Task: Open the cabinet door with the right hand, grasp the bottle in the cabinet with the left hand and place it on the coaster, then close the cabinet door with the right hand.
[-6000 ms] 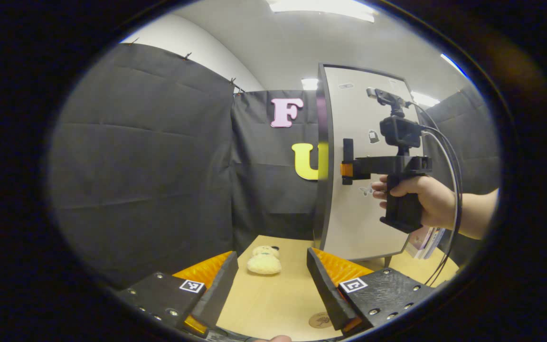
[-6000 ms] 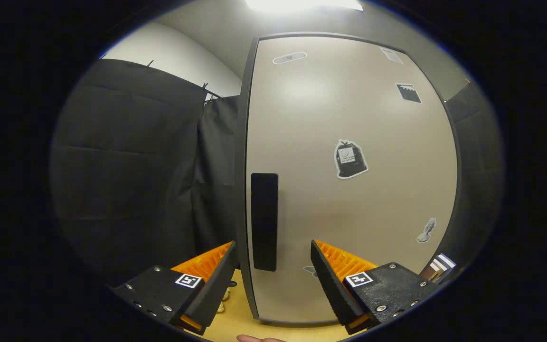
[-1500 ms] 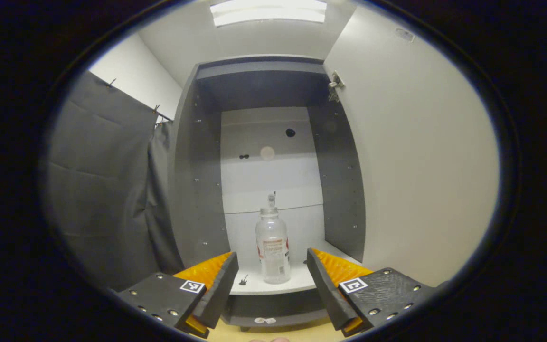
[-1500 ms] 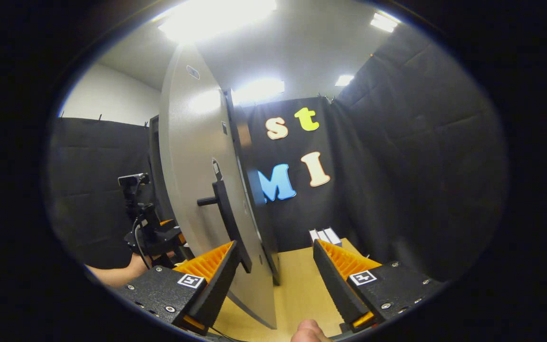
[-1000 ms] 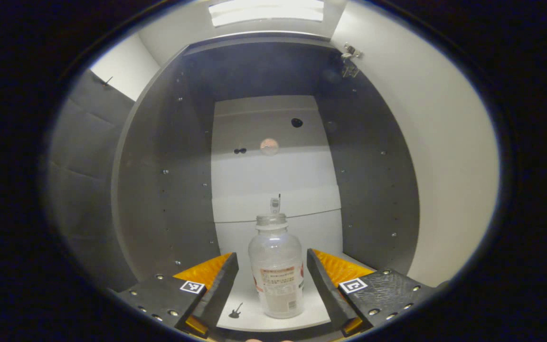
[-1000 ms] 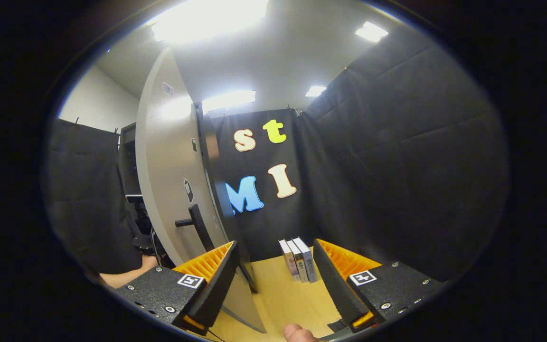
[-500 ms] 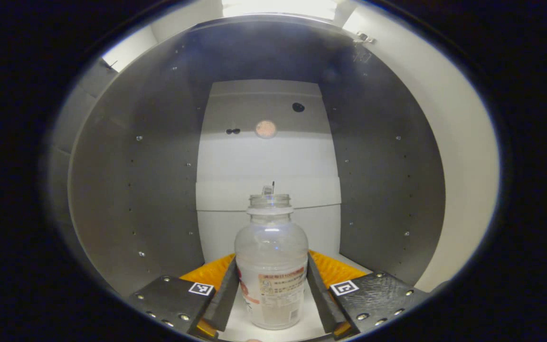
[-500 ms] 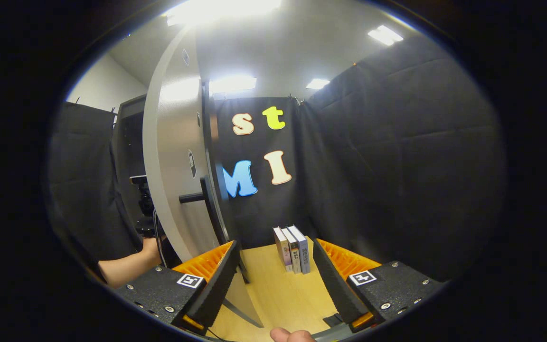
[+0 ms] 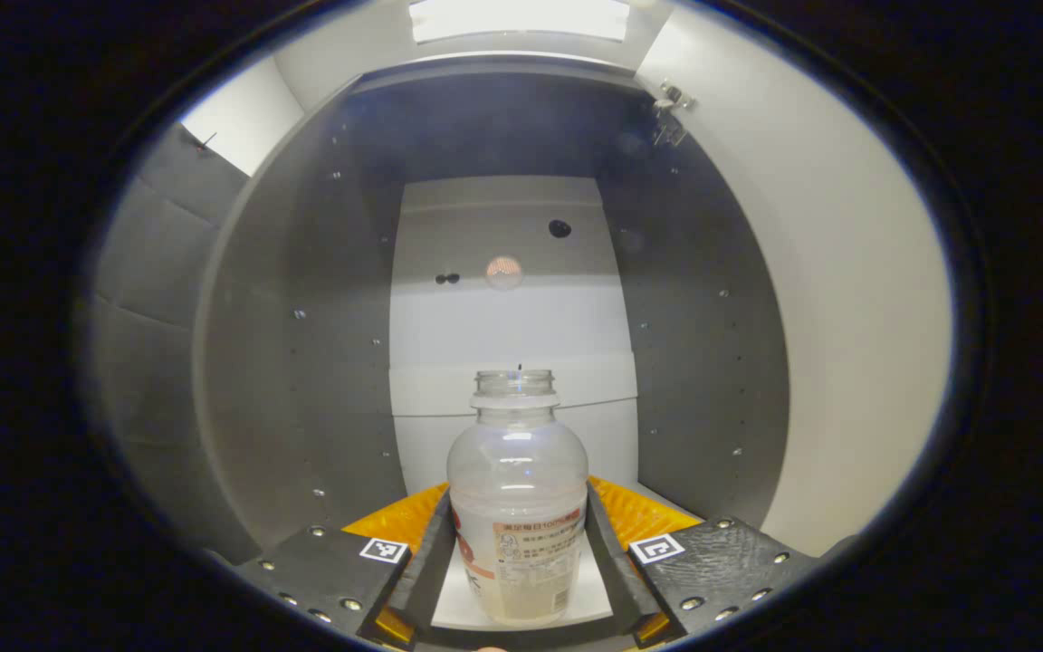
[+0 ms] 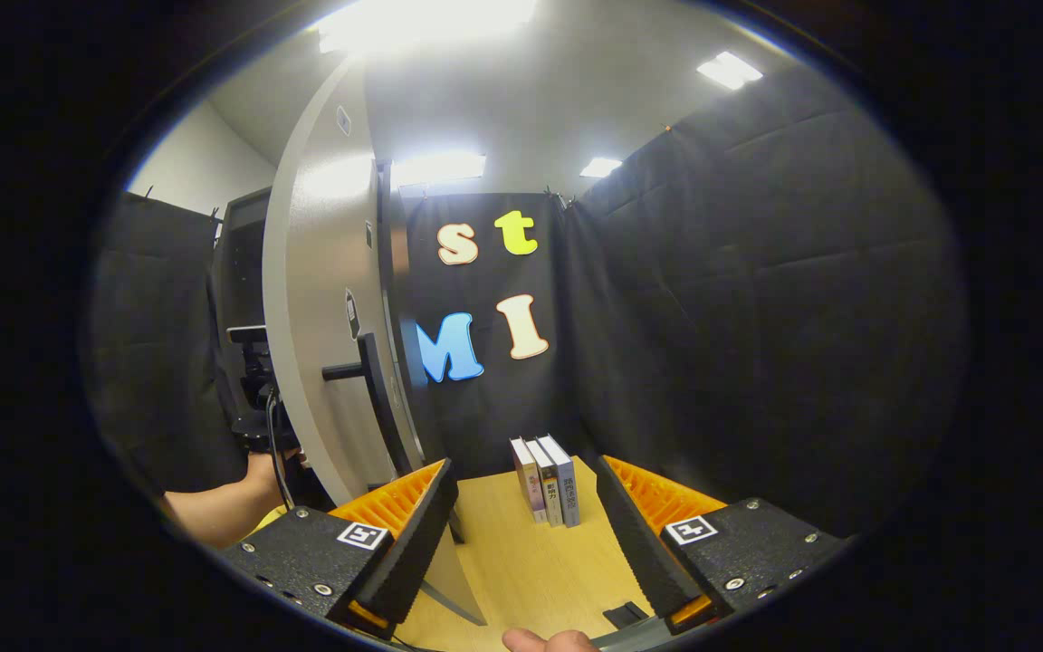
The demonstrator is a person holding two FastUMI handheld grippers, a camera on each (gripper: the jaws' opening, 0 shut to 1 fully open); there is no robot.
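Observation:
A clear plastic bottle (image 9: 518,471) without a cap, with a label low on its body, stands upright between my left gripper's fingers. My left gripper (image 9: 515,512) is shut on the bottle's lower body, inside the grey cabinet (image 9: 304,344), just over its white shelf (image 9: 463,589). I cannot tell whether the bottle still touches the shelf. The cabinet door (image 10: 313,299) stands wide open, its dark bar handle (image 10: 368,380) sticking out. My right gripper (image 10: 521,480) is open over the wooden table (image 10: 531,561), to the right of the door and apart from the handle.
The open door's inner face (image 9: 847,317) rises close on the right of the left gripper view. Three books (image 10: 544,480) stand upright at the table's back against the black cloth. The hand holding the left gripper (image 10: 254,407) shows past the door's left edge.
The door was swung open and my right gripper left the handle. My left gripper went into the cabinet, shut on the bottle, and in the last half second drew back slightly.

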